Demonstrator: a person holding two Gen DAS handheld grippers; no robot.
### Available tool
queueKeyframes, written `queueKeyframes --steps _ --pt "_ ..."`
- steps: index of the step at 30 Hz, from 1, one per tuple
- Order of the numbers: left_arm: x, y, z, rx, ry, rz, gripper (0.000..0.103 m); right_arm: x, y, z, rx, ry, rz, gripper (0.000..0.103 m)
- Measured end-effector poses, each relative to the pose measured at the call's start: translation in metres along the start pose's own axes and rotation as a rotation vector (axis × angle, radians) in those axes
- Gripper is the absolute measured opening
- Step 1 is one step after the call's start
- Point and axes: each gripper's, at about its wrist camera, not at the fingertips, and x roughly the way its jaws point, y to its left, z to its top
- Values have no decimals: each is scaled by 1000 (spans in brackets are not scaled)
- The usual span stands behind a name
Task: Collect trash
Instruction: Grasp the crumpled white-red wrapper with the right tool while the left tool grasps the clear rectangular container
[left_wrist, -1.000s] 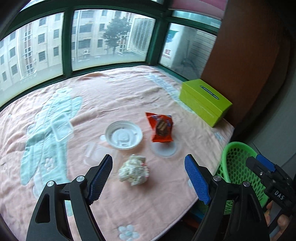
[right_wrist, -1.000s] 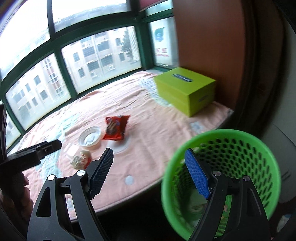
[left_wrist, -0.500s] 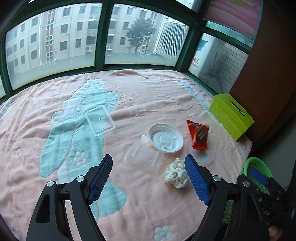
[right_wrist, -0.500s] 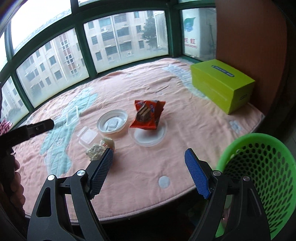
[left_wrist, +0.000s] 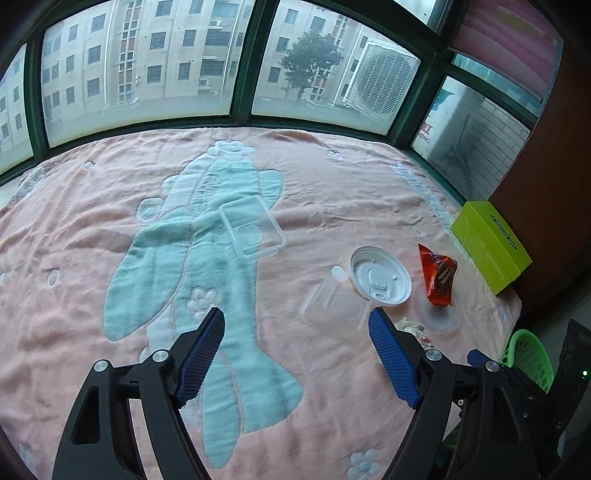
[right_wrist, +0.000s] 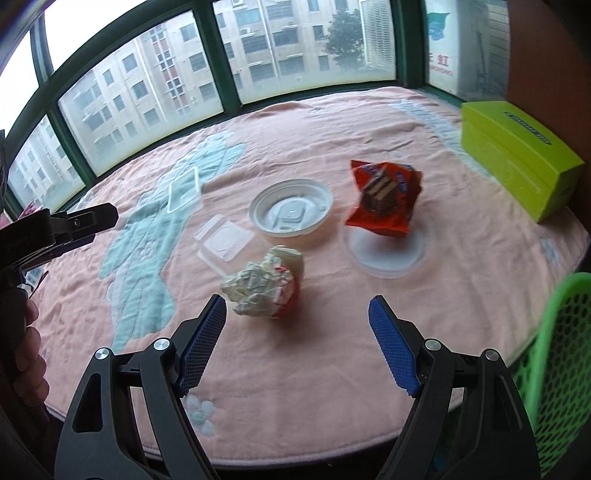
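- Trash sits on our pink blanket (right_wrist: 332, 122): a paper ball (right_wrist: 264, 288), a red wrapper (right_wrist: 384, 199), a white lid (right_wrist: 291, 212), a flat clear lid (right_wrist: 386, 254) and two clear boxes (left_wrist: 253, 229).
- Our right claw (right_wrist: 297, 345) is wide and holds nothing. The ball is just past it.
- Our left claw (left_wrist: 295, 356) is wide and holds nothing too.
- We think the soft, crumpled ball could squish out or roll.
- We think the thin, flat lids could slip on the fuzzy blanket.
- Our green bin (right_wrist: 554, 354), full of holes, waits by the edge.
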Motion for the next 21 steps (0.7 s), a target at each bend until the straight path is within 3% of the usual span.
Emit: queueKeyframes --steps 14,21 --pt "12 21 -6 -30 40 11 77 59 14 5 -10 68 23 79" --pt "18 13 -7 -3 50 4 77 58 22 5 -38 69 45 61"
